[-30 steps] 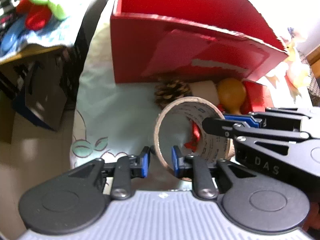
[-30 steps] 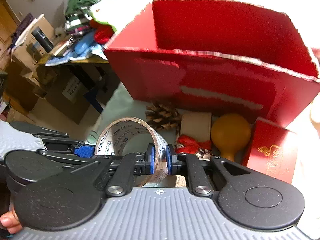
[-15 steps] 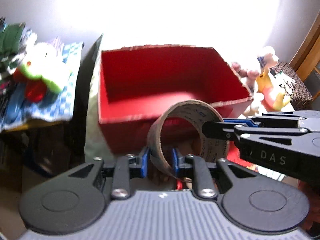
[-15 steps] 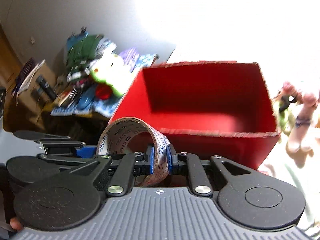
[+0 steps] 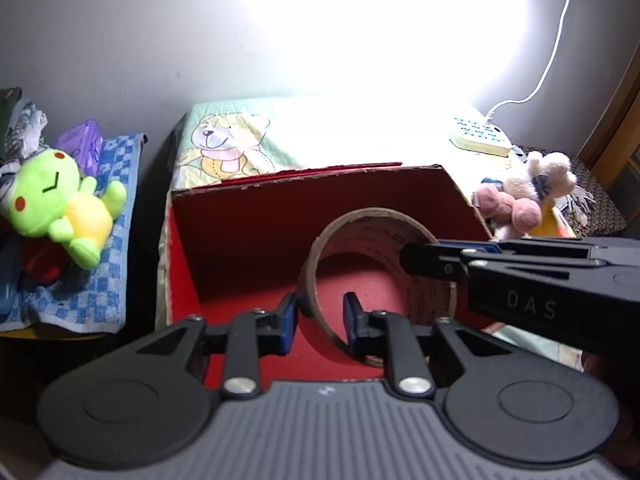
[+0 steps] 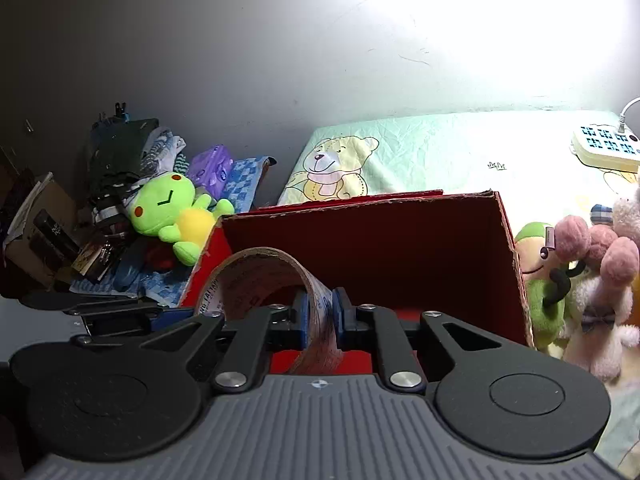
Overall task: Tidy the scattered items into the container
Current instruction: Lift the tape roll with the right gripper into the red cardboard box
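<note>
A brown tape roll (image 5: 380, 240) hangs over the open red cardboard box (image 5: 248, 224). My right gripper (image 6: 321, 314) is shut on the roll's wall (image 6: 264, 268); it also shows in the left wrist view, reaching in from the right. My left gripper (image 5: 320, 316) straddles the roll's near rim with a gap on each side, so it is open. The box (image 6: 400, 240) stands on a bed, and the part of its floor that shows is bare red.
A green frog plush (image 5: 52, 200) lies on a blue checked cloth at the left. Pink and white plush toys (image 5: 528, 192) sit right of the box. A power strip (image 5: 480, 136) lies at the back right. The bear-print sheet (image 6: 360, 160) covers the bed.
Both grippers have lifted the tape roll from the bed in front of the box to above its opening. The left gripper's fingers have spread off the roll's rim.
</note>
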